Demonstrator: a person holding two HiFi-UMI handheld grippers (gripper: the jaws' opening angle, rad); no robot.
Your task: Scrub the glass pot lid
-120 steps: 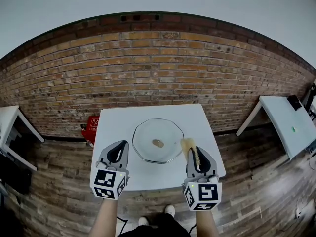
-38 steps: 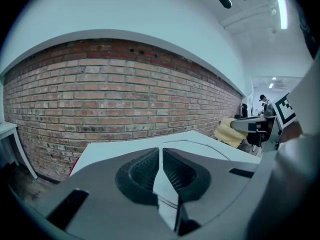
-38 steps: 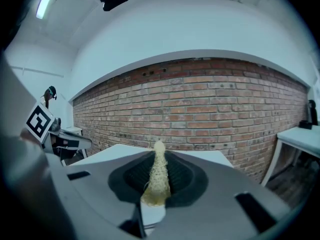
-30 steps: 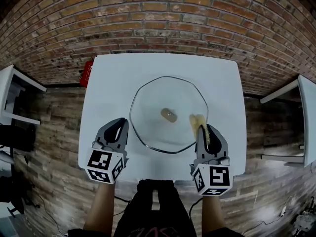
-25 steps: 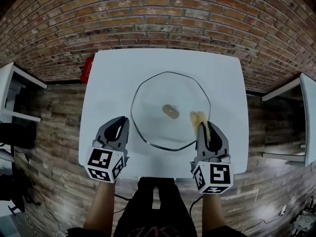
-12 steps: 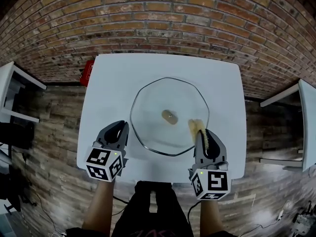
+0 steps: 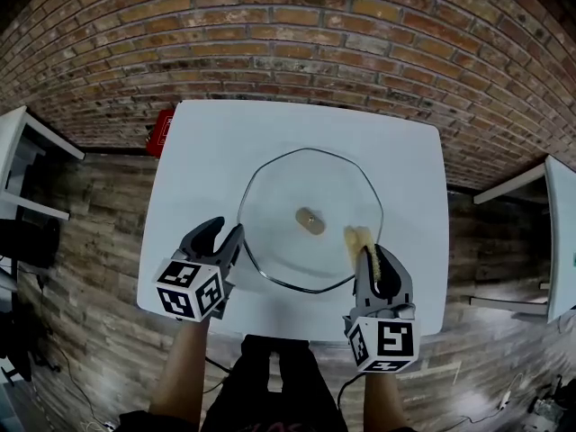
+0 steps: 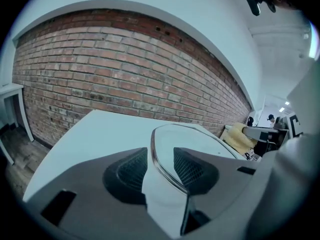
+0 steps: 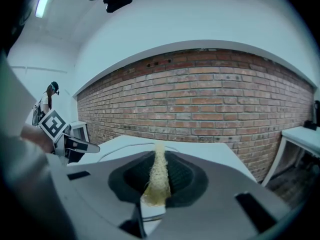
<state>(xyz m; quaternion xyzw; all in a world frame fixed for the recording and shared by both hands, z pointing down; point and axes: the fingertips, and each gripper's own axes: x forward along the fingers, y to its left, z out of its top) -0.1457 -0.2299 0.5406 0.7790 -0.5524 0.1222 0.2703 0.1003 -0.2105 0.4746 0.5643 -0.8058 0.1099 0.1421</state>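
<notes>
The glass pot lid [image 7: 286,196] lies flat at the middle of the white desk [image 7: 207,142]. It is clear and many-sided, with a thin metal rim and a small brownish knob [image 7: 309,220] at its centre. The left gripper [image 7: 227,231] has just been opening its jaws, and they stand wide on either side of the lid's near-left rim. The right gripper [image 7: 376,258] is clamped on a yellow fibrous scrubber [image 7: 358,238] over the lid's near-right edge

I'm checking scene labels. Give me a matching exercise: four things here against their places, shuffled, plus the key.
1 red box
2 clear glass pot lid
3 yellow fibrous scrub pad
4 small brown knob

A lying on the square white table
B on the wooden floor beside the table
C at the lid's centre
D clamped in the right claw

Pairs: 1-B, 2-A, 3-D, 4-C
</notes>
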